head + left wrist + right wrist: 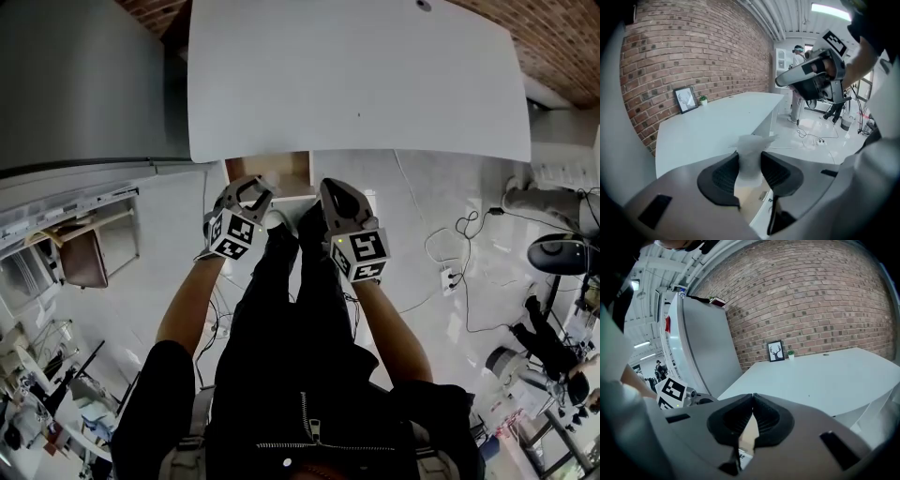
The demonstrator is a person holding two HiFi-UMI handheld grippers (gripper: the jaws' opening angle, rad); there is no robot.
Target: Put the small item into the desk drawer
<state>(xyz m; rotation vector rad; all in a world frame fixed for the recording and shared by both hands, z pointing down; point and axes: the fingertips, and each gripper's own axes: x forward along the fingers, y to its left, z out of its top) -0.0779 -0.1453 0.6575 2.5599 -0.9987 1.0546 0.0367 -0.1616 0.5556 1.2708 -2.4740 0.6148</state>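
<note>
My left gripper (749,161) is pinched on the crumpled white wad (751,145) just above the open desk drawer (267,172), my right gripper (752,401) is closed empty near the drawer's front, and I fear the limp wad could cling to a pad or drift outside the drawer on release.

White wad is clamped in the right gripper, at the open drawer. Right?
No. The left gripper holds the white wad, as the left gripper view shows; the right gripper is shut with nothing in it. The rest stands: it is at the open drawer.
</note>
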